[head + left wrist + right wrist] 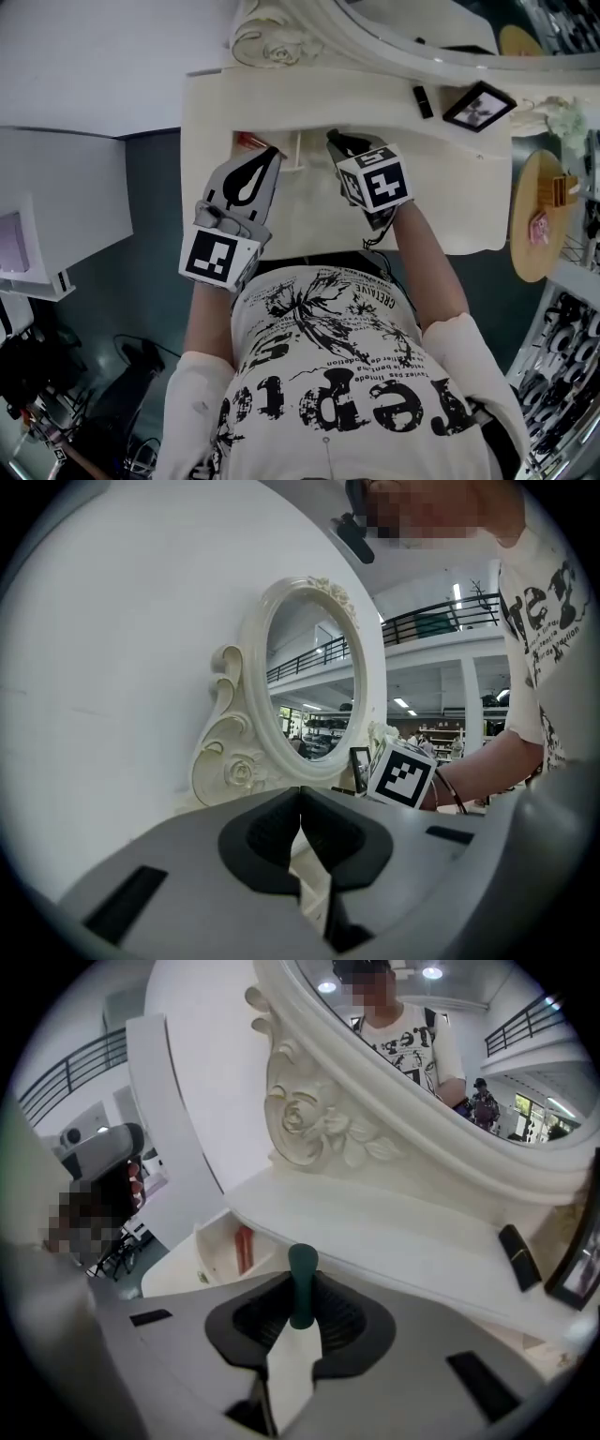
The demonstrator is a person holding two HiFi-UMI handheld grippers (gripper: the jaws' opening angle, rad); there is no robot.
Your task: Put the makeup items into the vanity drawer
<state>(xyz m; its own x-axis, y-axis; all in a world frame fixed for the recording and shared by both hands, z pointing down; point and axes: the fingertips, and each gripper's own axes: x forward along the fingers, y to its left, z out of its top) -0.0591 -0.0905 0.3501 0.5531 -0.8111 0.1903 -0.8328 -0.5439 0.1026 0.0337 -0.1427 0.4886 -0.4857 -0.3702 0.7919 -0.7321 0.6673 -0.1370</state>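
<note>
The cream vanity (225, 103) has its drawer (281, 159) pulled open under the tabletop. A red makeup item (244, 1249) lies in the drawer's left compartment (248, 141). My right gripper (302, 1283) is shut on a dark green tube (302, 1265) that stands up between the pads, held above the drawer (217, 1255). In the head view the right gripper (336, 141) hovers over the drawer's right part. My left gripper (272, 155) is beside it over the drawer's left part, its jaws shut with nothing between them (300, 806). A black lipstick (423, 100) lies on the tabletop.
A black picture frame (478, 105) rests on the tabletop's right side, next to the lipstick (518, 1256). The oval mirror (314, 682) with carved roses stands at the back. A round wooden side table (539, 220) with small items is at the right. A white cabinet (56, 202) stands left.
</note>
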